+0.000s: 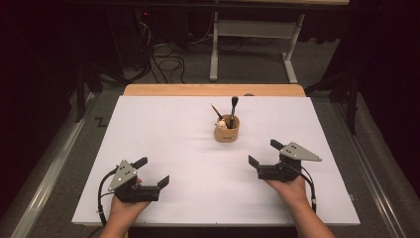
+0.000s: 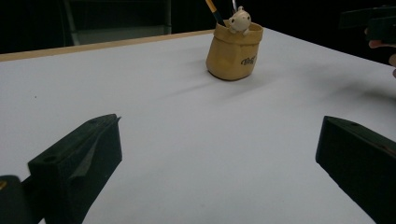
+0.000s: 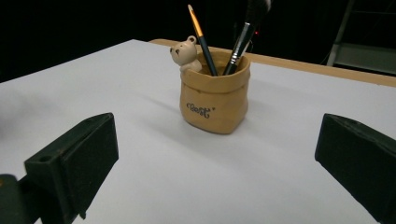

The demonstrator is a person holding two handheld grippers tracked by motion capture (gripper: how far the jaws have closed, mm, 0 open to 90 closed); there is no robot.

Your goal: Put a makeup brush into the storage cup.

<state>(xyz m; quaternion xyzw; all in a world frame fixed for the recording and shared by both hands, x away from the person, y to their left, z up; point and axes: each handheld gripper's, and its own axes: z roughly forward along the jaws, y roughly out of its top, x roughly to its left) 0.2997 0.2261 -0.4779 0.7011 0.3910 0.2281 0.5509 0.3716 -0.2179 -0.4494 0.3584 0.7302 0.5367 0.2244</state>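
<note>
On the white table (image 1: pixel 163 129), the tan holder (image 1: pixel 227 130) with both brushes sits at twelve o'clock, while the right gripper (image 1: pixel 266 154) and left gripper (image 1: pixel 151 171) rest well apart from it, jaws spread and empty—work seemingly finished, perhaps only withdrawal remaining.

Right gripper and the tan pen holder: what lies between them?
Nothing. Bare white table runs from the open right gripper to the pen holder in the right gripper view.

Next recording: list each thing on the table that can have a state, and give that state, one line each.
Holder pot: upright on the white table, nothing gripping it.
Thin paintbrush: standing in the pot, leaning.
Dark-handled brush: standing in the pot, bristles up.
Bear figure: at the pot's rim.
Left gripper: open, empty.
Right gripper: open, empty.
</note>
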